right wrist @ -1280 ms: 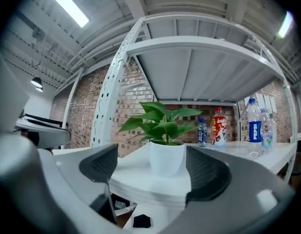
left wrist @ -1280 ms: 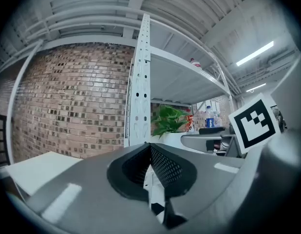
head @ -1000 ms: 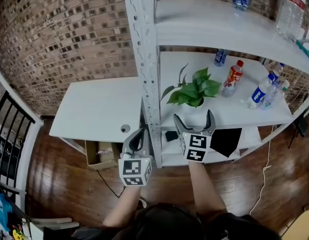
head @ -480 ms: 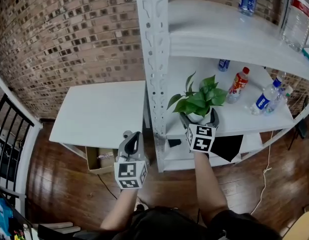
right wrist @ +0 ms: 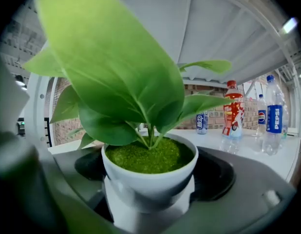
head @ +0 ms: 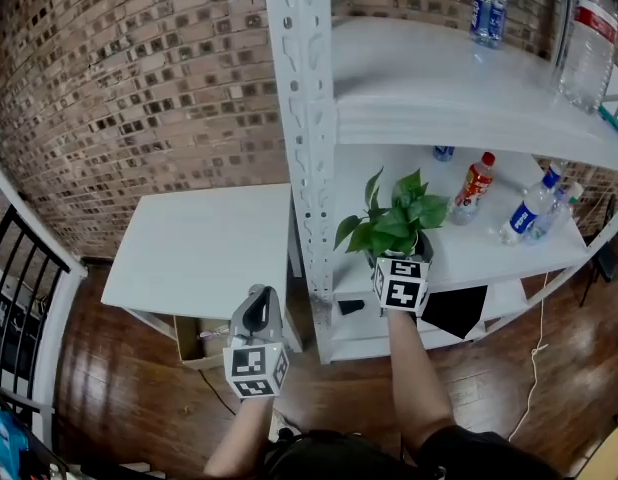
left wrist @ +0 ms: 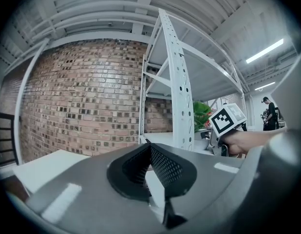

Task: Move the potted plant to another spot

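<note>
Potted plant stood upright on the rack's middle tabletop, near the front edge and just right of the white upright post, its leaves fanning above a white rounded pot. The right gripper was right on it, coming in level from the front with the pot squarely between its fingers. Those fingers were spread wide, one on each side of the pot's lower body and close against it, though no firm clamp showed yet. The stem ran straight up, across the line of the fingers, so a squeeze low on the pot looked like the sound hold, and the lift would need to stay level to keep the soil in. The left gripper hung well apart on the far side of the post, its fingers closed on nothing, so this was plainly the right hand's job. Several bottles stood further back on the same level, clear of the pot. A bare side tabletop lay to the left of the post and looked a likely landing spot, with the post the thing to swing around.
</note>
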Demonstrator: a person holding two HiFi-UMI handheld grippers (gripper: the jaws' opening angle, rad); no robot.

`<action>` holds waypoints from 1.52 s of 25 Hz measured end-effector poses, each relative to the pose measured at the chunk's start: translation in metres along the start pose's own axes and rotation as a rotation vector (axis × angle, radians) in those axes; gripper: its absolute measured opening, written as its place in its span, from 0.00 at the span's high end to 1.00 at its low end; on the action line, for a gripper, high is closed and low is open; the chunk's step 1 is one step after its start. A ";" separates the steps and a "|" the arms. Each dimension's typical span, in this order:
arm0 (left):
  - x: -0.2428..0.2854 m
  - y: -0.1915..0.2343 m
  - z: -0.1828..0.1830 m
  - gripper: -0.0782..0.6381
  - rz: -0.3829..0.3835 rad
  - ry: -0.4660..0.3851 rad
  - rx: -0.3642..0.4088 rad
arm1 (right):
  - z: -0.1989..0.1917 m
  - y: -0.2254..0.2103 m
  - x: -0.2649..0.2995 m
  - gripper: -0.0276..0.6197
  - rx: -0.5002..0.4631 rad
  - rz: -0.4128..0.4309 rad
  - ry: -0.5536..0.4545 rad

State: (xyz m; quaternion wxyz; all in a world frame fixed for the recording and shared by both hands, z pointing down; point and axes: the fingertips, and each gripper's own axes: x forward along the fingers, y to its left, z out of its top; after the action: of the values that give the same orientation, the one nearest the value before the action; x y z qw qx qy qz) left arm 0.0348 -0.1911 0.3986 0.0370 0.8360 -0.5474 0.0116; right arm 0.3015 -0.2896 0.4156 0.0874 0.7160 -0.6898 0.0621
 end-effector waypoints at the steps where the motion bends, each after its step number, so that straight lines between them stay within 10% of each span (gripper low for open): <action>1: 0.000 0.000 0.001 0.87 0.000 -0.001 0.000 | 0.000 0.000 0.000 0.19 0.000 0.000 -0.002; 26: -0.022 -0.040 0.000 0.87 -0.067 -0.016 -0.004 | -0.010 0.009 -0.103 0.19 -0.033 0.043 -0.015; 38: -0.059 -0.047 -0.003 0.87 -0.018 -0.034 -0.013 | -0.030 0.073 -0.192 0.19 -0.060 0.211 -0.026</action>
State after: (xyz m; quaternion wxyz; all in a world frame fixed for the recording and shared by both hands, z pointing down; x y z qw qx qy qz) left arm 0.0543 -0.1177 0.3957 0.0330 0.8407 -0.5405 -0.0067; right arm 0.2221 -0.0980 0.4078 0.0927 0.6371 -0.7641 0.0408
